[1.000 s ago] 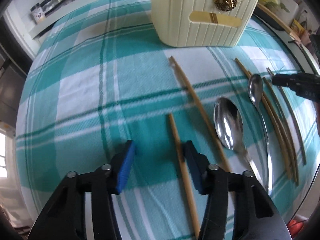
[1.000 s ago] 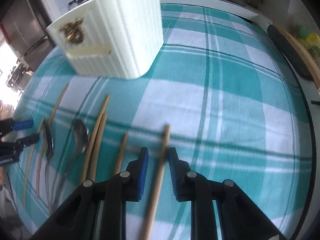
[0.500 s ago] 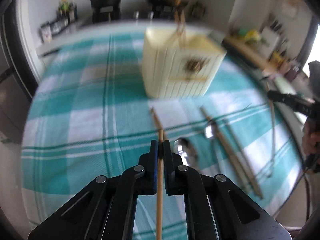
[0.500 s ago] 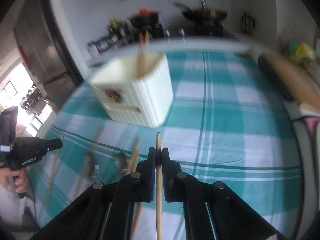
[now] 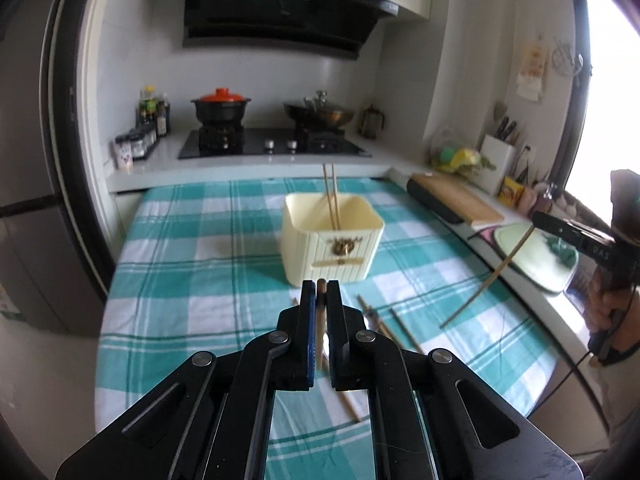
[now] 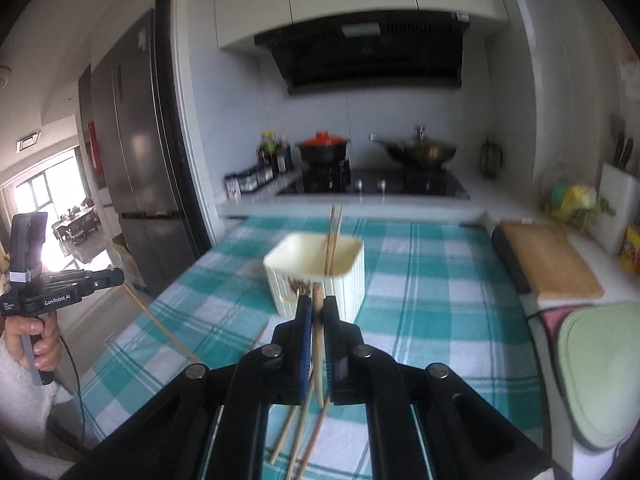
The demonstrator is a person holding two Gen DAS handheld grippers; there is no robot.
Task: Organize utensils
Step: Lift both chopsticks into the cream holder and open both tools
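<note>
Landmark: the cream holder stands upright on the checked cloth covering the counter.

Tool state:
- Left tool: clenched on one chopstick. The stick runs back between the blue pads; its tip shows just past the fingertips. The tool is raised above the cloth, on the near side of the holder and pointing at it.
- Right tool: clenched on a second chopstick. The stick hangs down and back from the grip. In the left wrist view this stick slants from the tool toward the cloth, to the right of the holder. The tool is also raised, on the near side of the holder.

Progress:
- Done: two chopsticks already stand in the holder, leaning together with their upper ends above the rim.
- In hand: one stick per tool, both lifted off the cloth and not yet inserted.
- Left: several loose sticks lie on the cloth just in front of the holder. A shiny item, probably a spoon, lies behind the left tool but is largely hidden.

Judgement: the task is at an early-to-middle stage. Each held stick has to be carried over the holder rim and released inside. The remaining utensils on the cloth then need collecting. The holder opening is wide, so entry should tolerate some tilt.
</note>
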